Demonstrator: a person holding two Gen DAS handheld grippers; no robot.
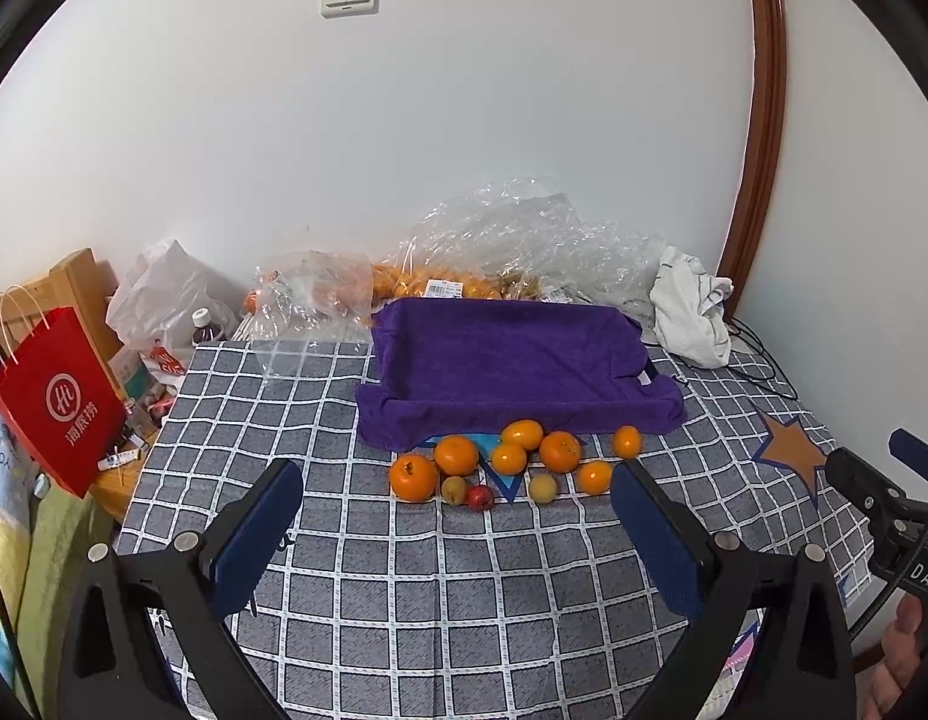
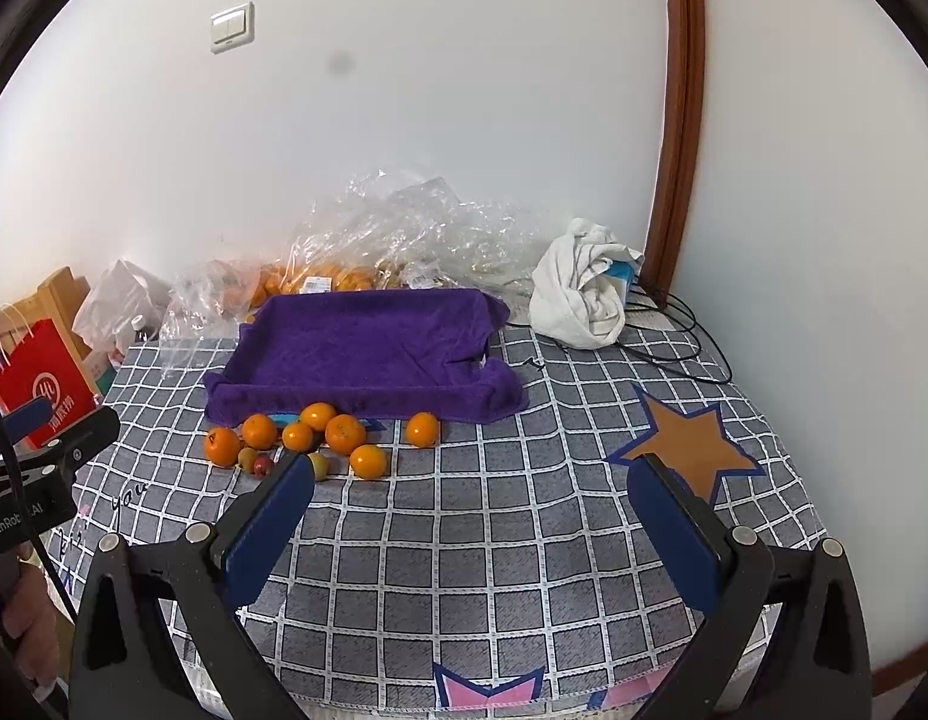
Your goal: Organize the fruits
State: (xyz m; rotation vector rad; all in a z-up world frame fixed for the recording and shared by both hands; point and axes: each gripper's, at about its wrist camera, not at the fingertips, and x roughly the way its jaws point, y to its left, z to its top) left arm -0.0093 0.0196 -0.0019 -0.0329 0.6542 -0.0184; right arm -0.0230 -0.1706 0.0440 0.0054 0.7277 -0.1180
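Several oranges (image 1: pixel 456 454) (image 2: pixel 345 433) lie in a loose cluster on the checked tablecloth, just in front of a purple towel-lined tray (image 1: pixel 511 354) (image 2: pixel 368 348). Among them are two small yellowish fruits (image 1: pixel 543 488) (image 2: pixel 318 465) and one small red fruit (image 1: pixel 480 497) (image 2: pixel 261 466). The tray holds no fruit. My left gripper (image 1: pixel 458 480) is open and empty, hovering in front of the cluster. My right gripper (image 2: pixel 472 474) is open and empty, to the right of the cluster.
Crumpled clear plastic bags (image 1: pixel 523 240) with more oranges lie behind the tray by the wall. A white cloth (image 1: pixel 691 312) and black cables (image 2: pixel 673 342) sit at the back right. A red paper bag (image 1: pixel 56 402) and clutter stand off the table's left edge.
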